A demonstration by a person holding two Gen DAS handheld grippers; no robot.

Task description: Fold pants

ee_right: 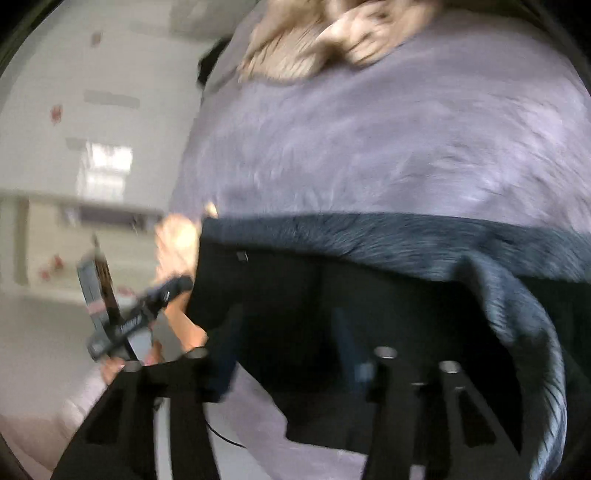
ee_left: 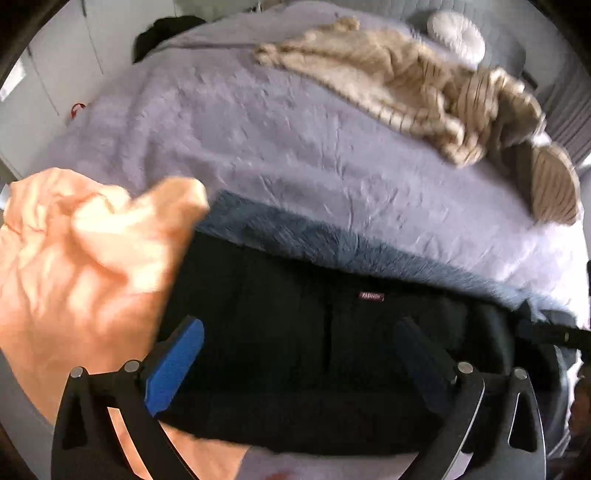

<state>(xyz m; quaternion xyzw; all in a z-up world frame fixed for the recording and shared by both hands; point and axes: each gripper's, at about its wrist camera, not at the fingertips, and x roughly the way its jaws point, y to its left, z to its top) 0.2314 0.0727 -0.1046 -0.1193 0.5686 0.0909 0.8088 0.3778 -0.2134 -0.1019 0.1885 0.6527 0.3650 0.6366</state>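
Black pants (ee_left: 295, 332) with a grey fleece lining (ee_left: 332, 240) and a small red label (ee_left: 371, 296) lie on the lilac bedspread (ee_left: 258, 140). My left gripper (ee_left: 303, 354) is open, its blue-padded fingers (ee_left: 173, 365) wide apart just above the black cloth. In the right wrist view the same pants (ee_right: 295, 295) lie under my right gripper (ee_right: 288, 343), which is open over them; the view is blurred. The fleece lining (ee_right: 406, 236) curls up at the right.
An orange garment (ee_left: 74, 258) lies crumpled left of the pants. A beige striped garment (ee_left: 406, 85) and a white round cushion (ee_left: 456, 35) lie at the far side. In the right wrist view the other hand-held gripper (ee_right: 129, 317) shows at left, beyond it white cabinets (ee_right: 74, 147).
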